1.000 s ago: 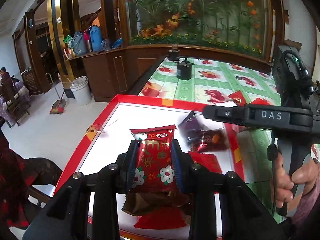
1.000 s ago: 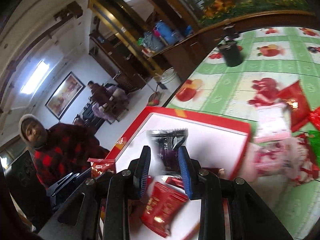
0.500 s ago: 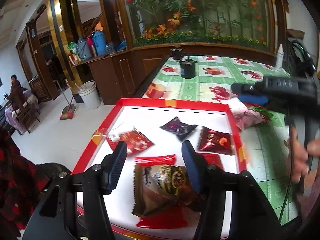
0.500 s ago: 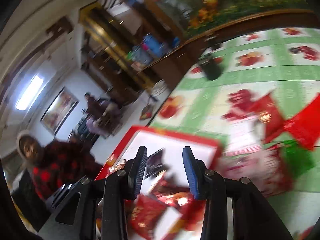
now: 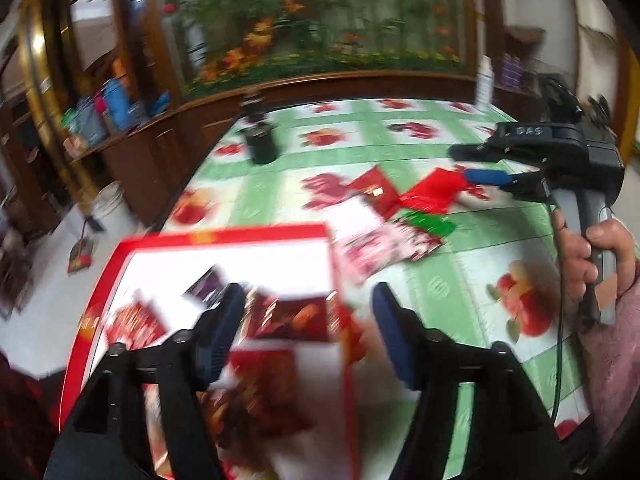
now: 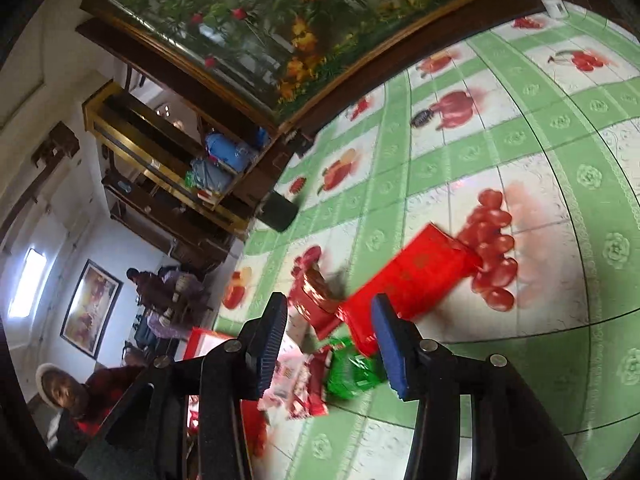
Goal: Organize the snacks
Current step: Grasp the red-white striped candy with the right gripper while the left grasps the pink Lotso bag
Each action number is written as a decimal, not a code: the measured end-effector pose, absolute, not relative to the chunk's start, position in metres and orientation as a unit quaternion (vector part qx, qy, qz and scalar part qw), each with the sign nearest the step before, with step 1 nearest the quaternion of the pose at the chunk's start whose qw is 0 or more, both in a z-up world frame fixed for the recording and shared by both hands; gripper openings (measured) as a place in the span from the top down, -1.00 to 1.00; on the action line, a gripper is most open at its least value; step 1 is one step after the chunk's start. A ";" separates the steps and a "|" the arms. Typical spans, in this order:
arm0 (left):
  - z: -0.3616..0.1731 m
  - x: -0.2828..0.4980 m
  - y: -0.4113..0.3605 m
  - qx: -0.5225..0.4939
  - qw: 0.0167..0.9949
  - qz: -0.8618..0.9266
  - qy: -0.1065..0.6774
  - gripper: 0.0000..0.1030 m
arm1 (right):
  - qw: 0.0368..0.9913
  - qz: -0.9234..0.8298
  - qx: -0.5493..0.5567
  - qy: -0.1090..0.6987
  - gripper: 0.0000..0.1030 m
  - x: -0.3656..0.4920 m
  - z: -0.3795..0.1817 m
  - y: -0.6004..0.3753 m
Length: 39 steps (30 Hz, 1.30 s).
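Our left gripper (image 5: 306, 330) hangs with fingers apart and nothing between them, over the right rim of the red tray (image 5: 256, 236), which sits at the tabletop's near left corner. Blurred snack packets lie in the tray: a dark red one (image 5: 296, 320) just beyond the fingers, a purple one (image 5: 206, 285) nearer the far rim, a red one (image 5: 134, 322) toward the left rim.

Beyond the tray's far right corner, loose snacks lie on the green fruit-print tablecloth (image 5: 452, 292): pink packets (image 5: 376, 246), a green packet (image 5: 432, 224), a small red packet (image 5: 376, 192) and a larger red packet (image 6: 416, 276).

Our right gripper (image 6: 330, 344) is also spread and holds nothing; it is poised over the larger red packet's near end, with the green packet (image 6: 352, 370) just below.

Farther back, toward the tabletop's far left edge, stands a black jar (image 5: 262, 142).
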<state>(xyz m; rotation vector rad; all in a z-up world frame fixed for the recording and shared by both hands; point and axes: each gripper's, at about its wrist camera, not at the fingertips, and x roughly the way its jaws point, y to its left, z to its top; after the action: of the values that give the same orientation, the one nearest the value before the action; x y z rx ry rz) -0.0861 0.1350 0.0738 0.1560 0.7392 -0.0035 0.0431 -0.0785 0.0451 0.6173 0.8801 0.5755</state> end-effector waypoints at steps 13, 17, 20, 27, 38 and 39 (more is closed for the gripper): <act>0.052 0.030 0.100 0.004 0.911 0.009 0.411 -0.39 | 0.803 0.275 0.309 0.429 0.08 0.040 0.042 -0.084; 0.039 0.049 0.092 -0.004 0.905 0.017 0.426 -0.39 | 0.800 0.274 0.317 0.430 0.08 0.041 0.042 -0.087; 0.017 0.058 0.088 -0.014 0.881 0.007 0.473 -0.39 | 0.797 0.273 0.324 0.430 0.08 0.043 0.042 -0.090; 0.006 0.039 0.070 0.001 0.884 -0.020 0.467 -0.45 | 0.796 0.271 0.328 0.431 0.05 0.042 0.043 -0.091; 0.015 -0.035 0.018 0.025 0.875 -0.140 0.463 -0.44 | 0.802 0.250 0.328 0.431 0.03 0.044 0.044 -0.105; 0.018 -0.040 0.023 0.012 0.875 -0.140 0.462 -0.44 | 0.808 0.247 0.323 0.426 0.03 0.042 0.048 -0.110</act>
<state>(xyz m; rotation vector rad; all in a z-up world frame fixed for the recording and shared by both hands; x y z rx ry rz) -0.0399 0.0227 0.0184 0.0252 0.9653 -0.2928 0.0418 -0.1097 0.0476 0.6908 0.9115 0.5283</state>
